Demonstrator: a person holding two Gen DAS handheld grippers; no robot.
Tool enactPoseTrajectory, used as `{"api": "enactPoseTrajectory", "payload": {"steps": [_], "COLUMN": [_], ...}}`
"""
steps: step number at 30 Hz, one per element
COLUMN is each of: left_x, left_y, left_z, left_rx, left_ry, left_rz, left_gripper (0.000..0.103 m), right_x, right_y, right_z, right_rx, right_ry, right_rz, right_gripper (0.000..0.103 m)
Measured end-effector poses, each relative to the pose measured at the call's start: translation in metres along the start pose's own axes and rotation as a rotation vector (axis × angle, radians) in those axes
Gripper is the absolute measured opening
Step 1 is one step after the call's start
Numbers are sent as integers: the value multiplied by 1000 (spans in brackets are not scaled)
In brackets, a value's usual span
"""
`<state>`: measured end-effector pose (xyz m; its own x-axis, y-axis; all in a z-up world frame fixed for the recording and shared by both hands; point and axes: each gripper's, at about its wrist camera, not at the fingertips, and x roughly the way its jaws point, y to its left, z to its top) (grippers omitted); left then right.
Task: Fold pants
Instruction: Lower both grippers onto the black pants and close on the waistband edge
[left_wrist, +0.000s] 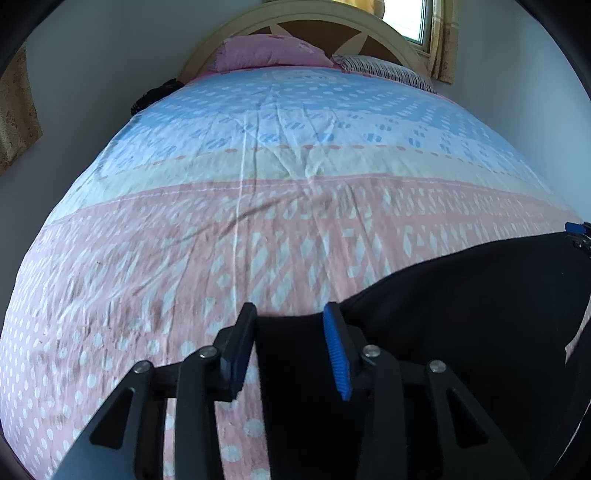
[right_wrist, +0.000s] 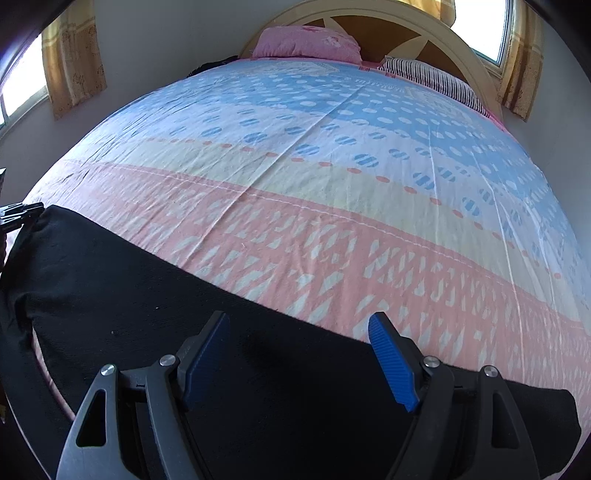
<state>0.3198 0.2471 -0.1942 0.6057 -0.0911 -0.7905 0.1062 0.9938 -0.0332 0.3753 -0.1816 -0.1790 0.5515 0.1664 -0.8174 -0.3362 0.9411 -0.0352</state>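
Black pants (left_wrist: 461, 314) lie across the near end of a bed, over a pink, yellow and blue patterned sheet (left_wrist: 258, 177). My left gripper (left_wrist: 290, 314) sits at the pants' left end. The cloth fills the narrow gap between its blue pads, so it is shut on the fabric. In the right wrist view the pants (right_wrist: 129, 280) run from the left edge to the lower right. My right gripper (right_wrist: 297, 321) stands wide open over their far edge, its right fingertip above the sheet. Each view catches the other gripper as a small tip, at the far right (left_wrist: 576, 232) and at the far left (right_wrist: 18, 214).
A pink pillow (right_wrist: 306, 44) and a striped pillow (right_wrist: 432, 77) rest against the curved headboard (right_wrist: 461, 40) at the far end. Curtained windows (right_wrist: 22, 88) flank the bed. Grey walls close in on both sides of the mattress.
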Motion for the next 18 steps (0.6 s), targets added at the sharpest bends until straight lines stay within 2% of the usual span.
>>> {"api": "enactPoseTrajectory", "payload": {"steps": [3,6,13,14,15,16,17,18], "left_x": [-2,-3,-4,-4,-3,-2,-2,-2], "left_y": [-3,-7,-7,-7,-7,-6,-5,-3], "left_z": [0,0,-3,-3,-1,0,1,2], "left_rx": [22,52,87,92,86,81,77,62], "left_ry": [4,4,-17,-18,-13,-8,-2,6], "left_rz": [-8,8,-11,-23,-25,-27,-37,-44], "left_gripper": [23,22,19,18,17,16,15,14], "right_x": [3,9,27,28,28,27,25,22], "right_y": [0,4,8,8,8,10,13,19], "right_z": [2,4,12,14,14,16,17,17], "right_rx": [-21,-50,-100,-102,-107,-114,-120,-143], "right_ry": [3,20,64,69,72,74,79,81], "right_rz": [28,73,103,118,137,160,183,188], "right_gripper": [78,71,69,61,41,26,5,4]}}
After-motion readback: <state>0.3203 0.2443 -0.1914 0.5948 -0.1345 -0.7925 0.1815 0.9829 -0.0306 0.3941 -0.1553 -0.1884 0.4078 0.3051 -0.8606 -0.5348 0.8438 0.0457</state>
